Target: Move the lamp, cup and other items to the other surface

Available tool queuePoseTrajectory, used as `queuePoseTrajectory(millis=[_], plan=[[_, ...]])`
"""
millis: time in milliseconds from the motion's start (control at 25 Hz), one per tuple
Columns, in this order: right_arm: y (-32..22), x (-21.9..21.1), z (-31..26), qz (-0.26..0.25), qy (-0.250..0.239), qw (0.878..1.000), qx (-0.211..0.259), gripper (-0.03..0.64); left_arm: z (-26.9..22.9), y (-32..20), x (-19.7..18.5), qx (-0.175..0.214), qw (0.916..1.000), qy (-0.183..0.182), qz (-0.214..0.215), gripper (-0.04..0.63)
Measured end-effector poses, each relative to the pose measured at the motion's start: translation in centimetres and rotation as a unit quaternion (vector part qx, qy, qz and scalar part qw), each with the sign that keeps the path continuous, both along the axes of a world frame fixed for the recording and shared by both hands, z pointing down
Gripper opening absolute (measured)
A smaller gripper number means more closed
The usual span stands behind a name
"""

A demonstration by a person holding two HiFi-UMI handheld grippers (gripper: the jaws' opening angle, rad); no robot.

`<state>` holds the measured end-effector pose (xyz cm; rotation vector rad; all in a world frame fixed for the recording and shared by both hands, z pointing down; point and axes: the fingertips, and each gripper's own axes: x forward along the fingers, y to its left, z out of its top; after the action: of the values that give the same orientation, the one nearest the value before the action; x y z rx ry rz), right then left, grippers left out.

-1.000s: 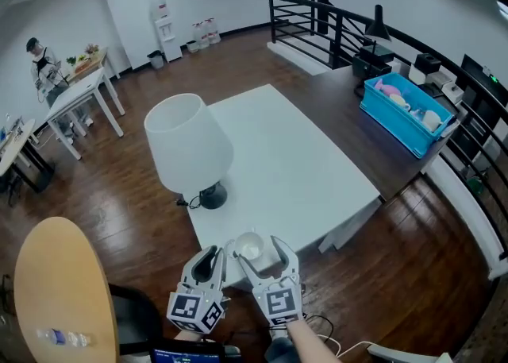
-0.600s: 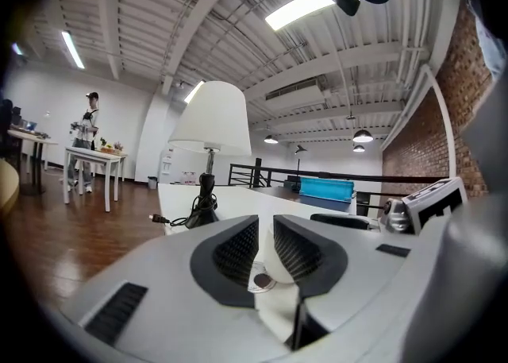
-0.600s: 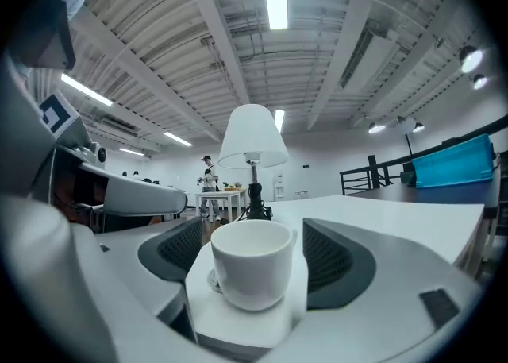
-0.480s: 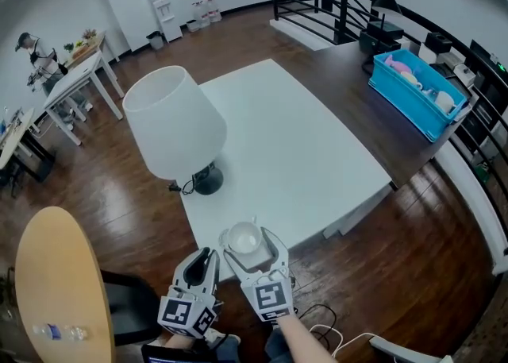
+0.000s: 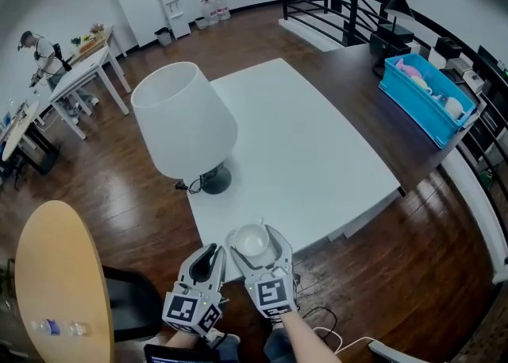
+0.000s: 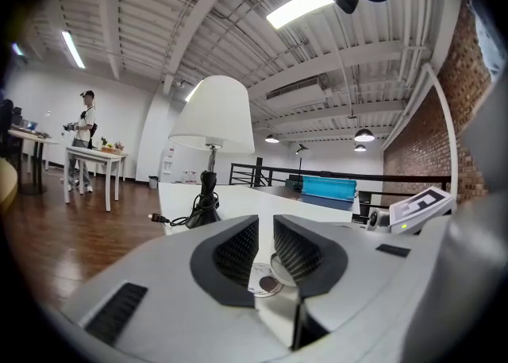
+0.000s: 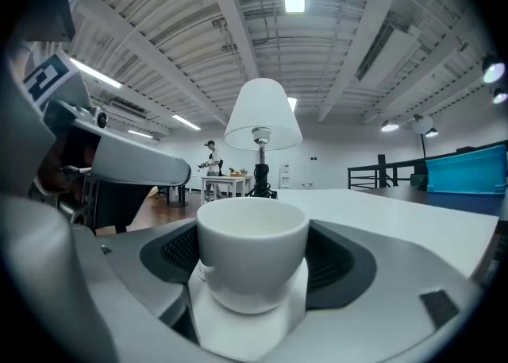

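Right gripper (image 5: 255, 236): at the near edge of the white table (image 5: 317, 155). We record its jaws, which have just been closing, pressed on either side of the upright white cup (image 5: 252, 240).
Left gripper (image 5: 213, 253): just left of the right one, jaws a narrow gap apart, nothing between them.
Lamp (image 5: 184, 121): white shade, dark base, standing at the table's left edge, well beyond the cup.
Blue bin (image 5: 429, 99): far right, on the dark table (image 5: 357, 75).
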<state>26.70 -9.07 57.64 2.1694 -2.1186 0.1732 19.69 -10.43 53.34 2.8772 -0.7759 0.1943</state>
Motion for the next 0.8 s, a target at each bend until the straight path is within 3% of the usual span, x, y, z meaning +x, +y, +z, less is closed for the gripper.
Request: queuePoseTrajectory(millis=[280,480,640,800], plan=[[-0.6,-1.6,-2.1,-0.018,-0.004,1.000,0.012,0.383,-0.8,-1.2,-1.1,0.005,0.9999,0.010,-0.012,0.071],[-2.8,-5.8,-4.2,-0.067,-0.005,0.997,0.024,0.383,-1.7,-3.2,-4.9,0.015,0.9984,0.014,-0.052,0.068],[-5.4,-12.5,-5.7,-0.111,-0.002,0.993,0.026,0.383,-3.0,-5.4,-11.9,0.027,0.9947,0.010,-0.098,0.057],[-8.4,-20.5,-7.1,-0.211,0.003,0.977,0.041,0.383,-4.4,-7.4,-20.4,0.040,0.9787,0.004,-0.201,0.027]])
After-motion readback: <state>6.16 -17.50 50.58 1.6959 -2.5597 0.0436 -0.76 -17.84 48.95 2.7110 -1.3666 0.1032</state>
